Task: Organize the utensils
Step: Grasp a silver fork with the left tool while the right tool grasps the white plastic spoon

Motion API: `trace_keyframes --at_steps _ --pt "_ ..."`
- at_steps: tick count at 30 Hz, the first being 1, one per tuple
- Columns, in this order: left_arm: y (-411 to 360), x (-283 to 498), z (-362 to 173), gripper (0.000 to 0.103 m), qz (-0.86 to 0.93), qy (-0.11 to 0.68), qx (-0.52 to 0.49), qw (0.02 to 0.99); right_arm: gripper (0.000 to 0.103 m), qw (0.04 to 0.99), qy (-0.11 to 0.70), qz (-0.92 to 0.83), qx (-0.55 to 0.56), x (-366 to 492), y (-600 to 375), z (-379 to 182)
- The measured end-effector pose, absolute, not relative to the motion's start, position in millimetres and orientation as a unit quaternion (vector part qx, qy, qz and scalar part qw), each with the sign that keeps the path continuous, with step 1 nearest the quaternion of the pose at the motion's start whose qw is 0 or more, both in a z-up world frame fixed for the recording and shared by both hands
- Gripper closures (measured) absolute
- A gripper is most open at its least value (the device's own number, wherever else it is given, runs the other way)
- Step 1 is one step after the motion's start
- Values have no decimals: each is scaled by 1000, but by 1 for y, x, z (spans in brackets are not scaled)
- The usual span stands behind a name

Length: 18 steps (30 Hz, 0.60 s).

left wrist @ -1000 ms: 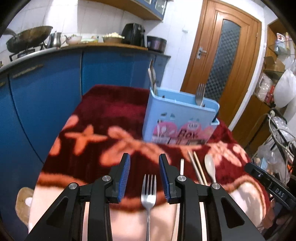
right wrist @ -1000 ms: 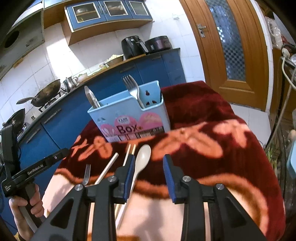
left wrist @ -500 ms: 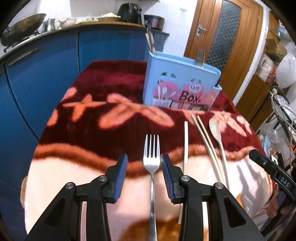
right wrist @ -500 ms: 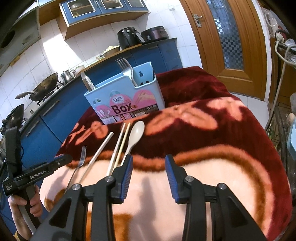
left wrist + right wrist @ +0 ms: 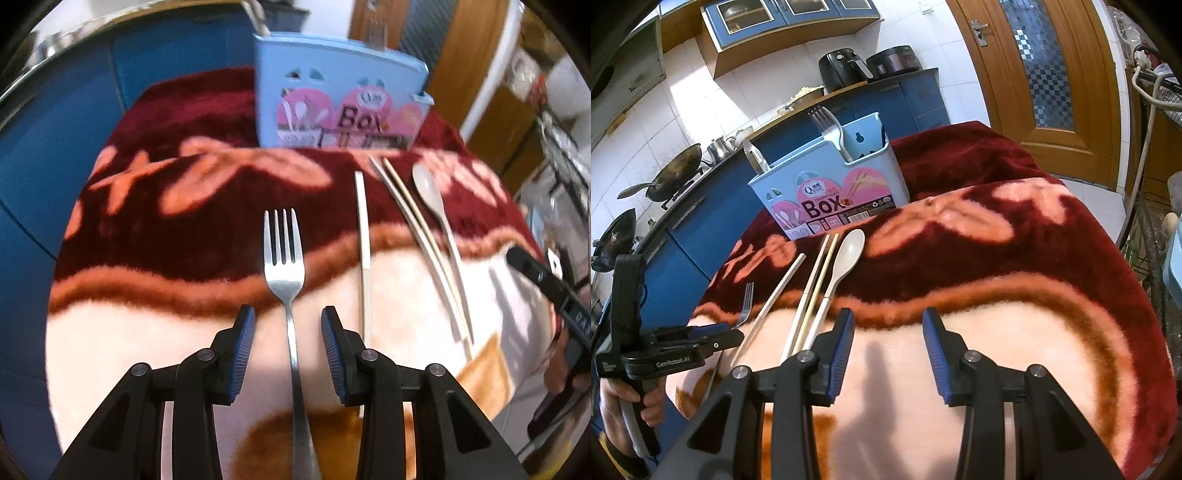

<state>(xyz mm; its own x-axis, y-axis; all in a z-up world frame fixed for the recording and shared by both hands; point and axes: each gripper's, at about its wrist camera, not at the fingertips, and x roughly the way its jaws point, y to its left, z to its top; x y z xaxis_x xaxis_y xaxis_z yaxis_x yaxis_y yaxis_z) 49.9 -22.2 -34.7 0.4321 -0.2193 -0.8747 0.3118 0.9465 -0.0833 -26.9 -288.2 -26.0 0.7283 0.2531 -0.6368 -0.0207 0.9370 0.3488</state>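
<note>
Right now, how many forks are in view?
2: one fork flat on the blanket, between the left claw's open fingers; another fork standing in the blue box. More may be hidden inside.

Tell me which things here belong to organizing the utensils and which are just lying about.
Job: steel fork, cream spoon, chopstick pair, white stick, blue plastic utensil box.
Lying about: black wok, black air fryer, steel kettle.

Left gripper (image 5: 288, 325): tilted steeply downward, jaws apart, pads touching nothing.
Left hand (image 5: 626, 402): wrapped around the gripper's handle, fingers curled at the front.
Right gripper (image 5: 888, 332): angled down more gently, jaws apart and just been opening, nothing between them.
Right hand (image 5: 563, 373): partly visible, gripping its handle.
</note>
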Motion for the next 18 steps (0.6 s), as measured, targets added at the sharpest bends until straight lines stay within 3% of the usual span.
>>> trace_keyframes --at_steps 7,12,18 --pt "-30 66 -35 78 -165 557 89 809 61 914 365 77 159 -27 -286 -27" --pt "-36 69 -34 79 -163 586 116 785 61 916 365 80 143 -26 -281 -22" --pt "-45 68 -32 97 -177 592 139 773 61 912 379 94 123 -16 -269 -15"
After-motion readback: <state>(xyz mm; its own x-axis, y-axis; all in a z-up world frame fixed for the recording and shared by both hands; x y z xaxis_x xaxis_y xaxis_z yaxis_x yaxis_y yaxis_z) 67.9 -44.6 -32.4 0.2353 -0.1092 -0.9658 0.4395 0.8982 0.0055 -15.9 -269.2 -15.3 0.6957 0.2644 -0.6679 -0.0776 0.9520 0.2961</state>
